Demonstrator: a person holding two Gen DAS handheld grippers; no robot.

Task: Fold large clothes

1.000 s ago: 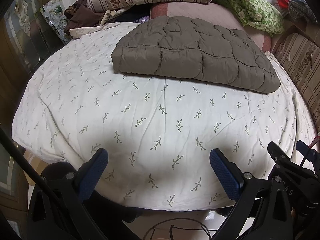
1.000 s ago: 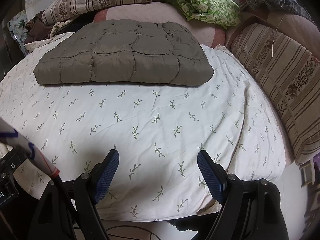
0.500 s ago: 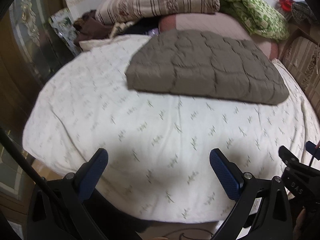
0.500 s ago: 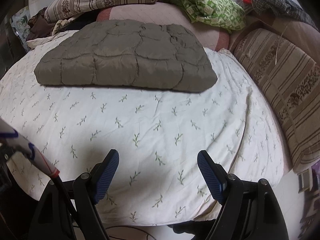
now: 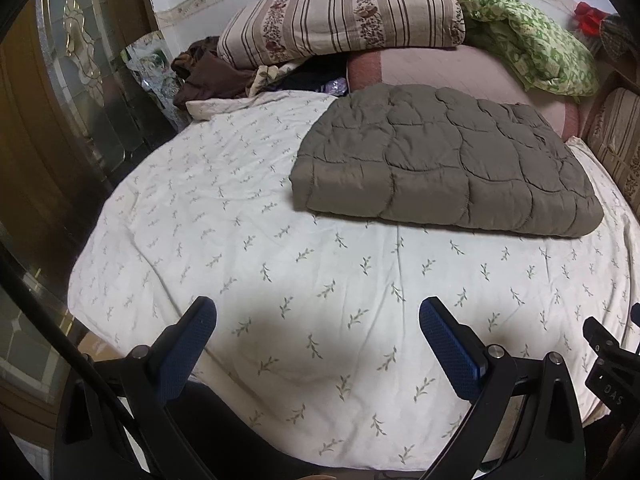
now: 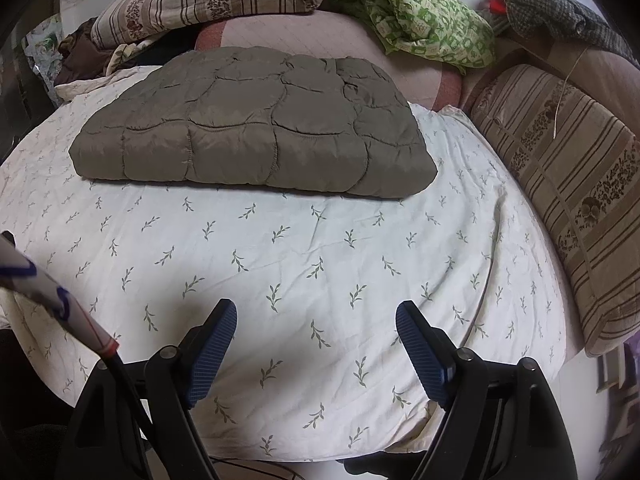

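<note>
A folded grey-brown quilted jacket (image 5: 444, 164) (image 6: 256, 128) lies flat on the far half of a bed covered by a leaf-print sheet (image 5: 280, 264) (image 6: 304, 256). The left gripper (image 5: 318, 316) and right gripper (image 6: 316, 314) hover over the bed's near edge, both spread wide and empty, well apart from the garment. Striped bedding (image 5: 340, 20) is piled behind.

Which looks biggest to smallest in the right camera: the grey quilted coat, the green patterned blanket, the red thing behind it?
1. Grey quilted coat
2. Green patterned blanket
3. Red thing, partly hidden
</note>
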